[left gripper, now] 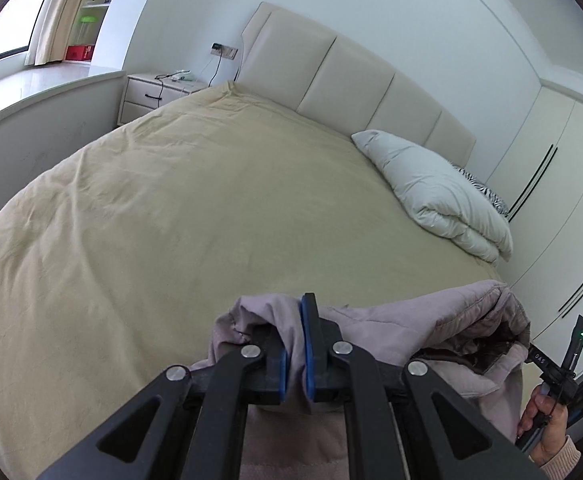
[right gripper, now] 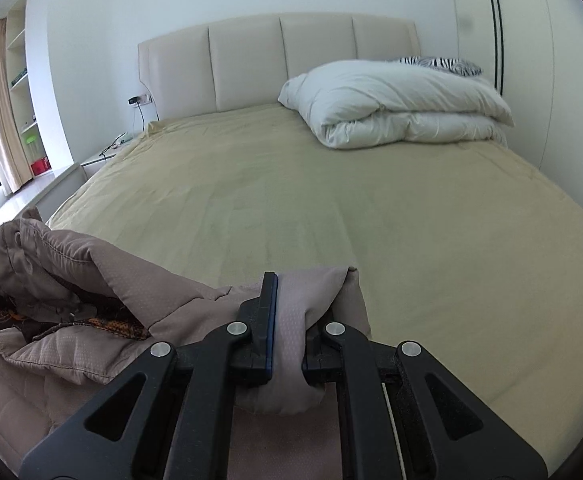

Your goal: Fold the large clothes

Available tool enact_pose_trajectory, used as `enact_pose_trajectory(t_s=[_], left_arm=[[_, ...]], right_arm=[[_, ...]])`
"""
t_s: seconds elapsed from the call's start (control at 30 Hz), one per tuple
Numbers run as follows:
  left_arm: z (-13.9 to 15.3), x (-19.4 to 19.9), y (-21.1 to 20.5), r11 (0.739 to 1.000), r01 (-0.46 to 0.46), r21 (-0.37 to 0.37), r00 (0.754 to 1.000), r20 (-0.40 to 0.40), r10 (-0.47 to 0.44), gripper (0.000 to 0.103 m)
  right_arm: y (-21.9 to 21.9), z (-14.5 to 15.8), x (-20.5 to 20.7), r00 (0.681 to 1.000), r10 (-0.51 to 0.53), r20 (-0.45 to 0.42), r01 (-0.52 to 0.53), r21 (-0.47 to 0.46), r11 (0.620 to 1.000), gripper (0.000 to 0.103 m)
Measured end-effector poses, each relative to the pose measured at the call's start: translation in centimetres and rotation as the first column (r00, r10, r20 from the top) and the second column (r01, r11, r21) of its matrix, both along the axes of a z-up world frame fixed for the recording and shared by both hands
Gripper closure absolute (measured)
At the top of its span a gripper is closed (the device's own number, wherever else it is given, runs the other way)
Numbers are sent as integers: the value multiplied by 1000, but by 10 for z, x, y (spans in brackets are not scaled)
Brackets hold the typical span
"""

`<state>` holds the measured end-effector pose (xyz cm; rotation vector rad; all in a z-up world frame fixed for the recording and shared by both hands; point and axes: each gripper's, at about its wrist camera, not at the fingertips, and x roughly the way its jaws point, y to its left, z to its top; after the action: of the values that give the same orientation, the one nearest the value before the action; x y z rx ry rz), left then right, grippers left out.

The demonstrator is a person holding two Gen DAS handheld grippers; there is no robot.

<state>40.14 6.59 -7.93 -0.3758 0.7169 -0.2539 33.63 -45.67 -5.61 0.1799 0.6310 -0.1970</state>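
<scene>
A large quilted mauve-grey jacket [left gripper: 443, 328] with a dark patterned lining hangs between my two grippers above the near edge of the bed [left gripper: 171, 208]. My left gripper [left gripper: 293, 320] is shut on a bunch of its fabric. My right gripper [right gripper: 291, 304] is shut on another fold of the jacket [right gripper: 91, 280], whose collar and lining [right gripper: 107, 324] bulge to the left. The right gripper's body and the hand holding it show at the far right of the left wrist view [left gripper: 555, 376].
The bed is covered by a beige sheet [right gripper: 331, 200]. A folded white duvet [right gripper: 395, 104] lies by the padded headboard [right gripper: 275, 60], with a zebra-print pillow [right gripper: 439, 63] behind it. A nightstand [left gripper: 155, 96] and window ledge stand left, a white wardrobe [left gripper: 563, 184] right.
</scene>
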Motion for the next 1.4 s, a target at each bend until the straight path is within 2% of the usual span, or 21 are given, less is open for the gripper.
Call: enact_pose_trajectory(t_s=[0.1, 0.2, 0.27, 0.3, 0.33, 0.37, 0.4, 0.43, 0.47, 0.53, 0.57, 0.63, 0.73, 0.8, 0.83, 0.9, 0.93, 1.03, 1.1, 1.27, 1.4], left_arm=[[-25, 16, -6, 1000, 0, 29, 998, -59, 2, 91], [-19, 6, 0, 1000, -6, -11, 999, -39, 5, 89], [-4, -9, 3, 1000, -15, -14, 1000, 1, 15, 84], [5, -18, 3, 1000, -23, -15, 999, 29, 24, 78], [14, -27, 3, 999, -40, -9, 997, 60, 41, 66], [25, -38, 2, 998, -58, 0, 993, 100, 58, 60], [36, -48, 0, 997, -74, 14, 988, 138, 72, 47], [46, -57, -2, 995, -94, 31, 981, 175, 87, 41], [55, -65, -5, 993, -110, 43, 972, 213, 99, 41], [67, -75, -19, 993, -89, 75, 964, 258, 67, 40], [68, -77, -32, 991, -64, 113, 965, 259, 33, 40], [63, -79, -62, 979, -3, 205, 966, 253, -50, 40], [40, -80, -105, 938, 59, 342, 967, 212, -139, 40], [20, -71, -123, 911, 77, 405, 975, 162, -154, 40], [9, -62, -129, 898, 89, 430, 980, 125, -157, 40], [-11, -41, -133, 887, 99, 452, 988, 58, -140, 40], [-20, -29, -132, 884, 103, 456, 991, 28, -130, 40], [-37, 0, -127, 893, 100, 438, 995, -30, -96, 39], [-44, 14, -127, 897, 106, 429, 994, -51, -93, 39], [-57, 33, -136, 895, 118, 430, 993, -58, -103, 39], [-68, 39, -132, 911, 120, 394, 993, -57, -106, 37]], right_arm=[[-14, -46, 32, 996, -14, -86, 21, 79, 997, 94], [-31, -75, 54, 989, 14, -149, 18, 210, 978, 93], [-44, -75, 51, 996, 27, -91, 6, 340, 940, 91], [-51, -73, 45, 999, 38, -36, -19, 428, 904, 86], [-59, -70, 40, 999, 41, 17, -43, 500, 865, 82], [-69, -64, 28, 998, 37, 53, -60, 550, 833, 68], [-70, -58, 23, 997, 25, 79, -67, 583, 810, 42], [-72, -50, 14, 994, 6, 109, -70, 593, 802, 33], [-70, -40, 8, 990, -7, 144, -78, 576, 813, 25], [-53, -21, 3, 986, 38, 162, -111, 466, 878, 25], [-40, -13, 3, 988, 75, 138, -124, 393, 911, 25], [-7, -6, 1, 989, 135, 65, -148, 272, 951, 25], [48, -16, 12, 972, 222, -72, -208, 164, 964, 29], [80, -24, 20, 951, 278, -139, -264, 106, 959, 41], [102, -34, 14, 939, 292, -181, -284, 69, 956, 43], [122, -54, 30, 922, 291, -257, -293, 30, 956, 44], [132, -59, 26, 923, 272, -272, -278, 20, 961, 44], [131, -82, 50, 931, 202, -304, -218, -18, 976, 44], [123, -99, 70, 931, 168, -323, -175, 8, 984, 44], [118, -124, 90, 949, 118, -292, -137, -45, 990, 44], [114, -140, 95, 962, 99, -253, -113, -41, 993, 44]])
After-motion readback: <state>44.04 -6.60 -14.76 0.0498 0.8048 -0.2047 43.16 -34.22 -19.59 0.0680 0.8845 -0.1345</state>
